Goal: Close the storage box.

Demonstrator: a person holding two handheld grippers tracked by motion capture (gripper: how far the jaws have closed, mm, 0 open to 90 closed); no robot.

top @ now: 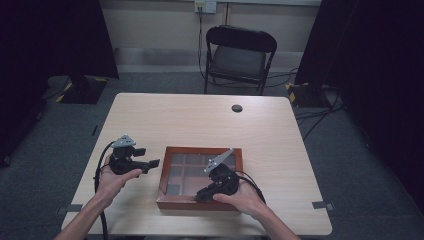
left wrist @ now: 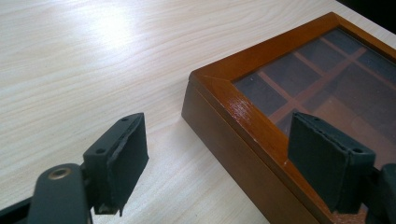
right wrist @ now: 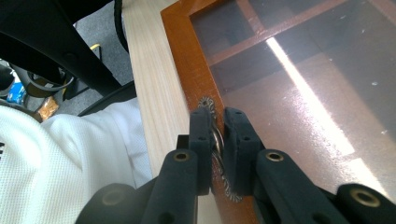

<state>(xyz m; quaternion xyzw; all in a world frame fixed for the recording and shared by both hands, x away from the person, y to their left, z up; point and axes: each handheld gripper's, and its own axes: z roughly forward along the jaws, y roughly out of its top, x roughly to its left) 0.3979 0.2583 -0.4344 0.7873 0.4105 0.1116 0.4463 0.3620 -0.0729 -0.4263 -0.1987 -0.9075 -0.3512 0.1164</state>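
Observation:
A shallow brown wooden box (top: 200, 150) with a glass lid and inner dividers lies near the table's front. At its front rim (right wrist: 187, 60) my right gripper (right wrist: 217, 126) is shut on a small ornate metal clasp (right wrist: 205, 103); in the high view that gripper (top: 201, 196) rests at the box's near edge. My left gripper (top: 148, 156) is open beside the box's left side. In the left gripper view its two pads (left wrist: 123, 158) stand wide apart around a corner of the box (left wrist: 243, 60), touching nothing.
The light wooden table (top: 200, 120) has a round cable hole (top: 237, 108) at the back. A black folding chair (top: 240, 55) stands behind it. The person's white sleeve (right wrist: 60, 163) lies just off the table's near edge.

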